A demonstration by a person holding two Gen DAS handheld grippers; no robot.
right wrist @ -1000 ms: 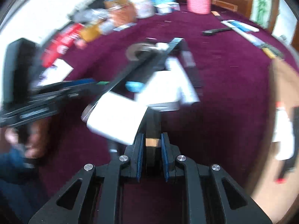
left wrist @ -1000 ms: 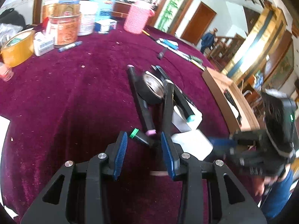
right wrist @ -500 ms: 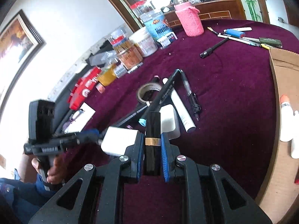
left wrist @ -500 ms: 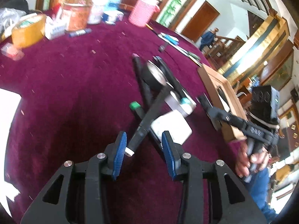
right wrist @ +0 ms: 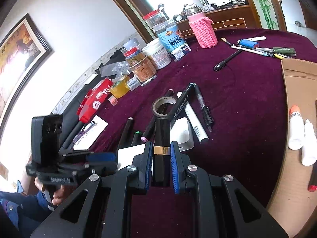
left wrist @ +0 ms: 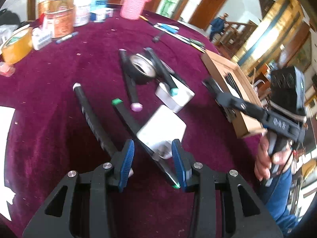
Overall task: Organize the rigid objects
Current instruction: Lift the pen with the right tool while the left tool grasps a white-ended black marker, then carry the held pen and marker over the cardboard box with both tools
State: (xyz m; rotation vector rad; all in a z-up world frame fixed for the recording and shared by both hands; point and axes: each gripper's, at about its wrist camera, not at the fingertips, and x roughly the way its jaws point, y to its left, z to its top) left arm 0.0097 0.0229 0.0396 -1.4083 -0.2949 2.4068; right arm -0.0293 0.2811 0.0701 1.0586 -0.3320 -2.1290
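My right gripper (right wrist: 162, 145) is shut on a black tube with a gold band (right wrist: 162, 138), held above the maroon tablecloth. In the left wrist view the right gripper (left wrist: 213, 86) reaches over the edge of a cardboard box (left wrist: 221, 67). My left gripper (left wrist: 152, 158) stands open low over the table. A black marker with a green cap (left wrist: 126, 117) runs slantwise between its jaws, beside a white adapter (left wrist: 161, 127); no pad presses on either. A black pen with a white tip (left wrist: 89, 115) lies by the left pad. The right wrist view shows the left gripper (right wrist: 101, 156) at lower left.
A black tape roll (left wrist: 141, 69), a pink-tipped marker (left wrist: 130, 87) and a white flat box (left wrist: 176, 98) lie mid-table. The cardboard box (right wrist: 297, 75) at right holds white glue bottles (right wrist: 296, 127). Jars, a pink knitted cup (right wrist: 202, 31) and yellow tape (right wrist: 119, 86) crowd the far edge.
The right gripper, still holding the black tube, swung up from the table toward the cardboard box. The left gripper shifted, so the green-capped marker and adapter now lie between its jaws.
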